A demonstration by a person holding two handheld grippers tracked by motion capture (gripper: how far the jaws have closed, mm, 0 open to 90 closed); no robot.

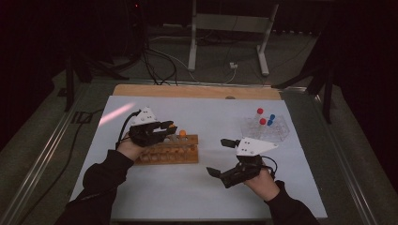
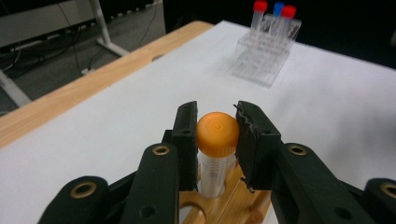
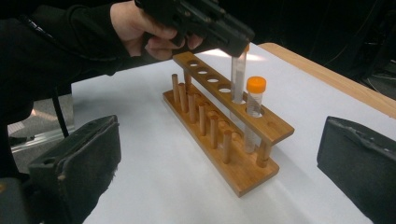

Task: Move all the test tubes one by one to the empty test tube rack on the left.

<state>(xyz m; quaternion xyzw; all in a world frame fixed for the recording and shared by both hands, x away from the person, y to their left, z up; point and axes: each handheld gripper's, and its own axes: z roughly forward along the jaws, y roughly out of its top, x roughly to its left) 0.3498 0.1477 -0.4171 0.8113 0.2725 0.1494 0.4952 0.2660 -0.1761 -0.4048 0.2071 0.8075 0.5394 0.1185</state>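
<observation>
Table covered by a white sheet [image 1: 187,187], lower centre of the high view; long wooden tube rack [image 1: 168,149] at centre left. Risk judged: the clear plastic tube with orange cap [image 2: 217,140], half seated in a rack hole, could be jammed or tipped if lowered off-line. Left gripper [image 2: 215,135] is clamped narrowly on its cap. Right gripper [image 1: 224,157] is held wide open, empty.

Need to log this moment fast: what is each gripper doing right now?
Left gripper: shut on the orange-capped tube, which stands in a hole of the wooden rack.
Right gripper: open, holding nothing, off to the side of the rack.
</observation>
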